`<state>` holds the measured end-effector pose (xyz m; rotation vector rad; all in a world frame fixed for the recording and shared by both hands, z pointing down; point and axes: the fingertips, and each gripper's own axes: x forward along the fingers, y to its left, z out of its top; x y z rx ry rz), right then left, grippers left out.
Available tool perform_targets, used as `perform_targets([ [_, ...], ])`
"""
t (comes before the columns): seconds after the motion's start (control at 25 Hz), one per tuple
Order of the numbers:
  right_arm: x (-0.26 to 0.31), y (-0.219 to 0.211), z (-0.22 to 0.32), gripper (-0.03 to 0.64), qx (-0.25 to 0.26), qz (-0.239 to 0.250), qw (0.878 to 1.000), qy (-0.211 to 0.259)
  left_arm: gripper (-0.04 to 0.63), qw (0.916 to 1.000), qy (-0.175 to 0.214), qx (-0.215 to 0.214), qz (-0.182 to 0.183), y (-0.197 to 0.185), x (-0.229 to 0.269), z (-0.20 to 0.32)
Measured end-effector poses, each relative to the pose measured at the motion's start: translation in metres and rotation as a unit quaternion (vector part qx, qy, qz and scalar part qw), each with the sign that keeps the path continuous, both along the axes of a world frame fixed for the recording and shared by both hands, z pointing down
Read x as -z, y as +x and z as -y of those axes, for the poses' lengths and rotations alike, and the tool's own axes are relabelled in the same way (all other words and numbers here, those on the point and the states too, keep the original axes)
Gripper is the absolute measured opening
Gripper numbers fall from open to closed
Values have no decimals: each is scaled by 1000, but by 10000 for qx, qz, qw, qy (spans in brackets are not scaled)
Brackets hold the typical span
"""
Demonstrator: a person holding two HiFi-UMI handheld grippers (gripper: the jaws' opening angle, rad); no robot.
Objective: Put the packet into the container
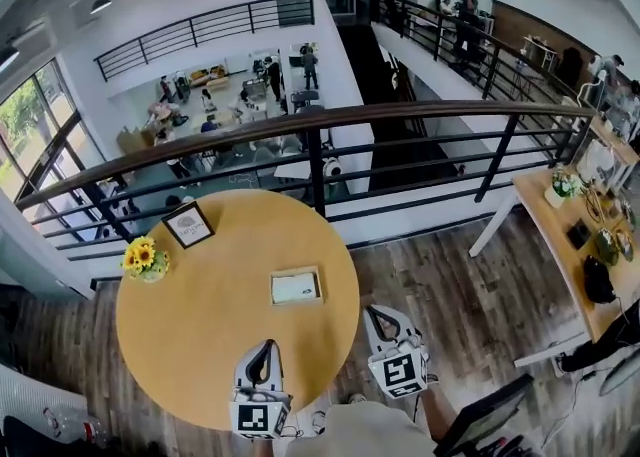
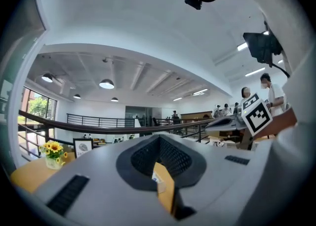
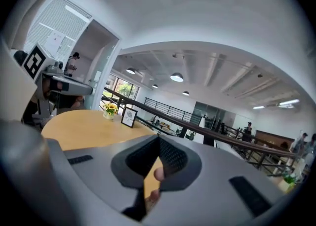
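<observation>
A small wooden container (image 1: pixel 296 302) sits near the middle of the round table (image 1: pixel 200 335), with a white packet (image 1: pixel 293 288) lying inside it. My left gripper (image 1: pixel 265 344) hovers over the table's near edge, short of the container, and its jaws meet at the tips. In the left gripper view (image 2: pixel 159 137) a tan strip with a white label shows low in the slot; I cannot tell what it is. My right gripper (image 1: pixel 376 311) hangs beside the table's right edge, over the floor, with its jaws shut (image 3: pixel 159 138). A tan sliver shows in its slot too.
A vase of sunflowers (image 1: pixel 145 259) and a framed card (image 1: pixel 188 225) stand at the table's far left. A black railing (image 1: pixel 320 160) runs just behind the table. A long table with plants and bags (image 1: pixel 585 245) stands to the right.
</observation>
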<state>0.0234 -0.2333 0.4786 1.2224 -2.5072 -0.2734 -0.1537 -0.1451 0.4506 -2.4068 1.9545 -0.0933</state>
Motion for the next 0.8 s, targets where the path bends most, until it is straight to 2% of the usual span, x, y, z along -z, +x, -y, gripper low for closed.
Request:
perform_targets([
  [0.2,6,17,-16,3,-283,299,9991,65,5,9986,188,-491,86,31,8,11],
  [0.8,10,23,-56,3,-316,503,9981,143,5,9959,141,-891,51,60,1,-1],
])
